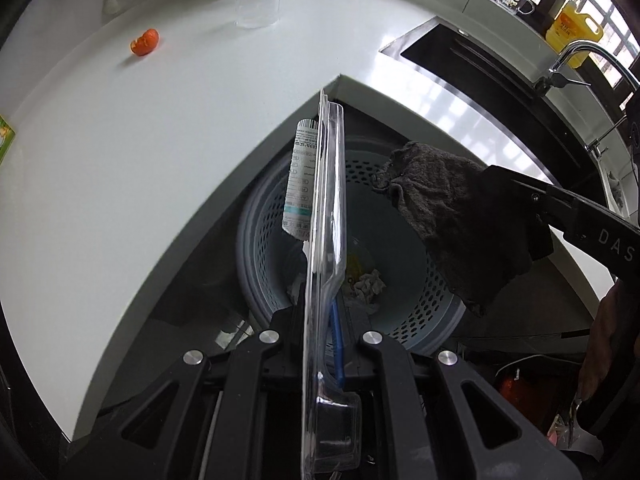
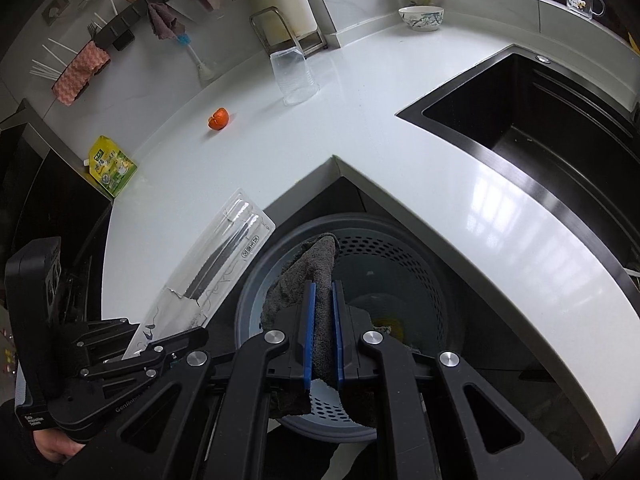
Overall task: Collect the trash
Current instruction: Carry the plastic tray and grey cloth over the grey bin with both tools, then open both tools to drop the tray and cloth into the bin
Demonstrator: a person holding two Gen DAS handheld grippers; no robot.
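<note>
My left gripper (image 1: pixel 320 320) is shut on a clear plastic blister pack (image 1: pixel 326 220) with a printed card, held edge-on above the grey perforated trash basket (image 1: pixel 436 308). The pack also shows in the right wrist view (image 2: pixel 224 264), with the left gripper (image 2: pixel 140 348) beside the basket. My right gripper (image 2: pixel 322 300) is shut on a dark grey cloth (image 2: pixel 304 272), held over the basket (image 2: pixel 420 268); the cloth (image 1: pixel 452 216) hangs from it in the left wrist view. Crumpled paper (image 1: pixel 370 286) lies in the basket.
An orange peel piece (image 2: pixel 218 118), a clear plastic cup (image 2: pixel 294 76), a yellow-green pouch (image 2: pixel 110 166) and a bowl (image 2: pixel 421 17) are on the white L-shaped counter (image 2: pixel 360 128). A black sink (image 2: pixel 540 128) is at the right.
</note>
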